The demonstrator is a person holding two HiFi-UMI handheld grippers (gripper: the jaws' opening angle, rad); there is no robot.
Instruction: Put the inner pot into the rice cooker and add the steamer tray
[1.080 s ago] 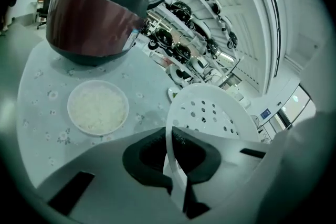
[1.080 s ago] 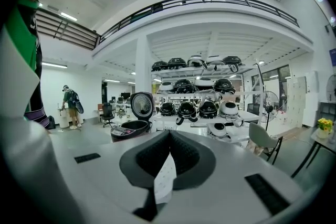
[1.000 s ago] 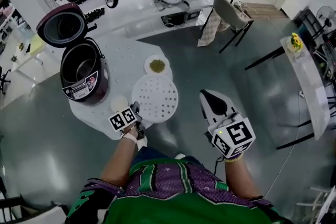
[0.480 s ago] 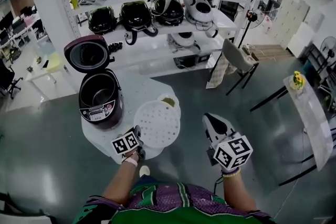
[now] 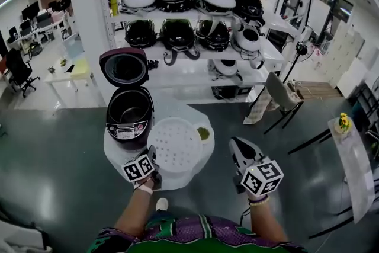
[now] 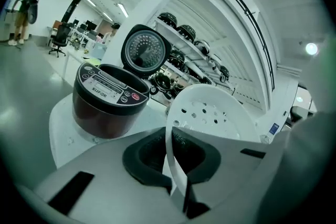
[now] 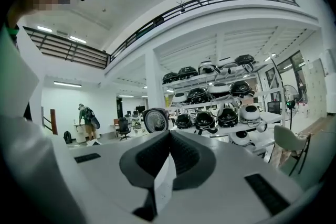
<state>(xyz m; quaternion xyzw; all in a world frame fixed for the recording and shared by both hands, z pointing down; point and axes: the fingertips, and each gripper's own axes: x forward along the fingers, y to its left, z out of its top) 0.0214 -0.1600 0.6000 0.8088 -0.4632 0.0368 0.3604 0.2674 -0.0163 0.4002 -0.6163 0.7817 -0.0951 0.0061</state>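
- Plainly, the left gripper (image 6: pixel 176 165) is clamped on the near rim of the steamer tray (image 6: pixel 210 113) — the thin white edge runs between its closed jaws, and the perforated disc tilts up ahead.
- Right gripper (image 7: pixel 167 165): jaws pressed together on nothing, held off to the right, apart from everything.
- The tray hangs over the counter (image 5: pixel 183 179), just beside the open rice cooker (image 5: pixel 129 115), whose inner pot (image 5: pixel 128 108) looks already seated.
- It looks like light, fairly stiff plastic. Pinched at one edge it could sag or swivel — the rim is the only sensible hold, so it should be levelled before going in.
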